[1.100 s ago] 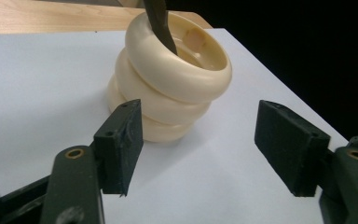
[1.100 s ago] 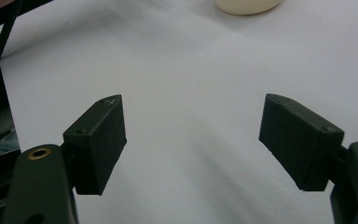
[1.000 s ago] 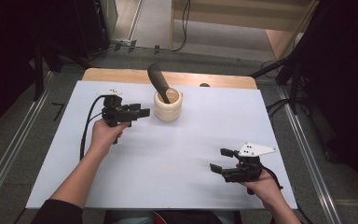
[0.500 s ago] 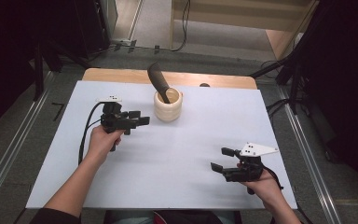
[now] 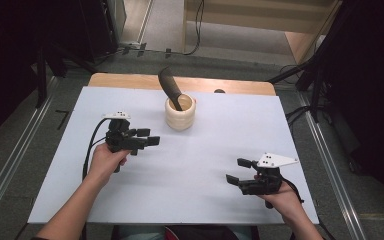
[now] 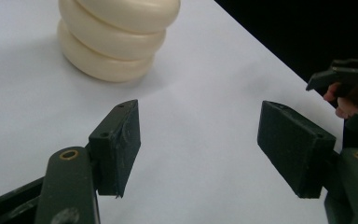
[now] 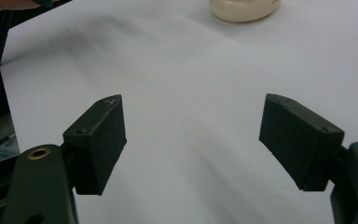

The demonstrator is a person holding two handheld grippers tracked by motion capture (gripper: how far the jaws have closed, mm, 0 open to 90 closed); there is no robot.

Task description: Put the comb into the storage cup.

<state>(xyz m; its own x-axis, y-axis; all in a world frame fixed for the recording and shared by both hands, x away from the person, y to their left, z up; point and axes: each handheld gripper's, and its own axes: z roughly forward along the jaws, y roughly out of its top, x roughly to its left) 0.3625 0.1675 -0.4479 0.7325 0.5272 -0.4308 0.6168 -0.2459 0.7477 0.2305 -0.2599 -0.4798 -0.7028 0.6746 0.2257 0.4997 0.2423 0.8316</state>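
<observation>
- The left gripper (image 5: 147,137) stands with its jaws wide apart and nothing between them, held over the white table (image 5: 220,150) and pointing toward the right side of the high view.
- In the left gripper view its pads (image 6: 119,147) frame bare table, with the cream ribbed mortar (image 6: 116,37) near, ahead and to the left.
- The right gripper (image 5: 240,171) also has its jaws spread and empty, low over the table's near right part, well apart from the mortar (image 5: 180,113).
- A dark pestle (image 5: 170,87) leans in the mortar, its handle tilted up toward the far left.
- The mortar sits near the table's far edge, about the middle.
</observation>
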